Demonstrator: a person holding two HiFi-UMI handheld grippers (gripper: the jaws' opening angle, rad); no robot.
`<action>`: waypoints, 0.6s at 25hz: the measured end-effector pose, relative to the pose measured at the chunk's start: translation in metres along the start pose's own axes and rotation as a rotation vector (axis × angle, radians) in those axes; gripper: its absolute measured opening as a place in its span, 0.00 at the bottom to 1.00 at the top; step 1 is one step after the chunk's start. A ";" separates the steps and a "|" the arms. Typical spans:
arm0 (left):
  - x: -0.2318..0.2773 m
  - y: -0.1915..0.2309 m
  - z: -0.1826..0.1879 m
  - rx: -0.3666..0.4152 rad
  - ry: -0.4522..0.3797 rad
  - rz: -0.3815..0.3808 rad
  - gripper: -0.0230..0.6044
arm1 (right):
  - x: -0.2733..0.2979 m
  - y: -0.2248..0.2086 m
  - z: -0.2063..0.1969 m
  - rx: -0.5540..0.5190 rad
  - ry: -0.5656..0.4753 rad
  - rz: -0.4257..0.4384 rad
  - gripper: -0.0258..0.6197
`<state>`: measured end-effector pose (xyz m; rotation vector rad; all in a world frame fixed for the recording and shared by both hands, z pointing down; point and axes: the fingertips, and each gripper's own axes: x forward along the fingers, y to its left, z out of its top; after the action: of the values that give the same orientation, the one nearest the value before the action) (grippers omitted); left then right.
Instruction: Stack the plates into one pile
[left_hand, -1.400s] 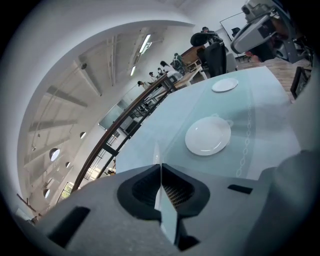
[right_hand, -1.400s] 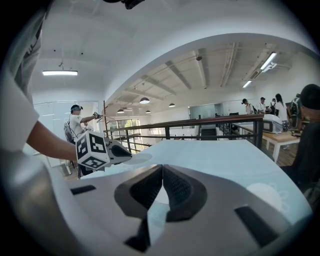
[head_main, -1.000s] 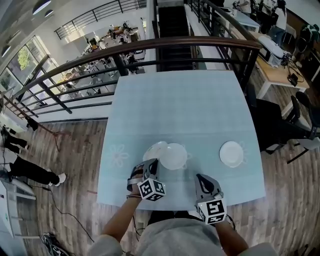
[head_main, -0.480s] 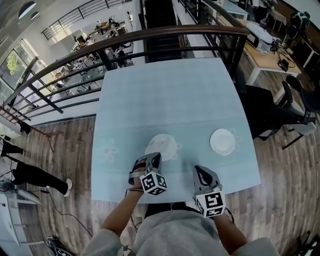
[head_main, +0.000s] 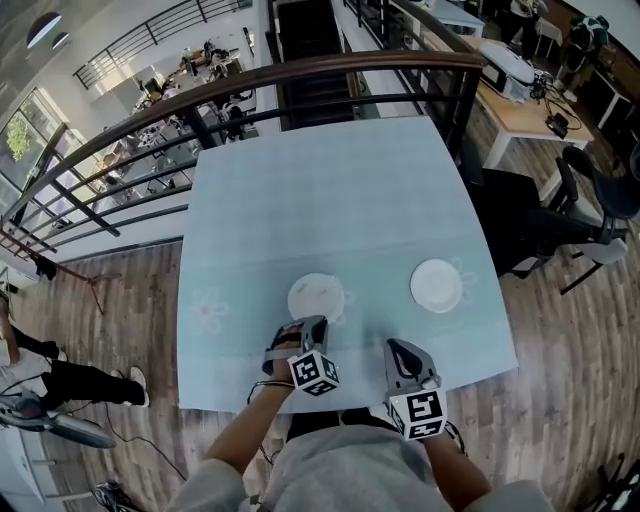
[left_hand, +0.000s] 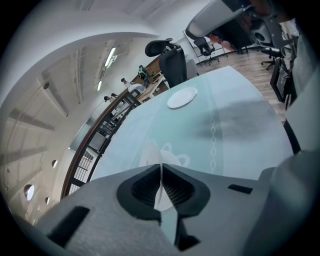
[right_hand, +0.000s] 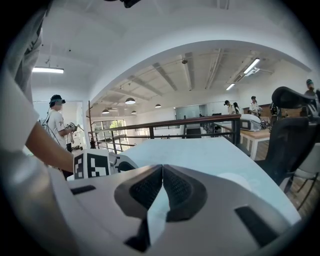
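Observation:
On the pale blue table (head_main: 330, 210), a white plate (head_main: 316, 297) lies on top of another, making one low pile. My left gripper (head_main: 303, 325) is at the pile's near rim, shut on the top plate (left_hand: 150, 152); a white sliver of that rim shows between its pads (left_hand: 172, 187). A second lone plate (head_main: 437, 285) rests to the right, also seen as the far plate (left_hand: 182, 97) and the lone plate (right_hand: 235, 179). The right gripper (head_main: 393, 345) hovers near the table's front edge, shut and empty (right_hand: 162, 167).
A dark railing (head_main: 300, 75) runs along the table's far side, with a drop beyond it. A black office chair (head_main: 545, 235) stands off the right edge. A flower print (head_main: 207, 310) marks the cloth to the left of the pile.
The plate in my left gripper moved left and down, from overhanging the other plate's right side to lying squarely on it. Both grippers drew slightly closer to the front edge.

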<state>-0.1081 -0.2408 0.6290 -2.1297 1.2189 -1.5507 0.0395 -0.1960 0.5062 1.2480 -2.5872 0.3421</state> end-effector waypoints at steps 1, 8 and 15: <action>0.004 -0.004 -0.001 0.005 0.009 -0.010 0.07 | 0.000 -0.002 -0.001 0.002 0.000 -0.002 0.08; 0.020 -0.025 -0.008 0.025 0.055 -0.089 0.08 | -0.003 -0.014 -0.007 0.005 0.011 -0.026 0.08; 0.035 -0.036 -0.021 0.045 0.107 -0.154 0.10 | -0.005 -0.017 -0.006 0.001 0.014 -0.044 0.08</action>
<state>-0.1061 -0.2383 0.6837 -2.1825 1.0614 -1.7590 0.0566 -0.2005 0.5123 1.2960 -2.5444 0.3416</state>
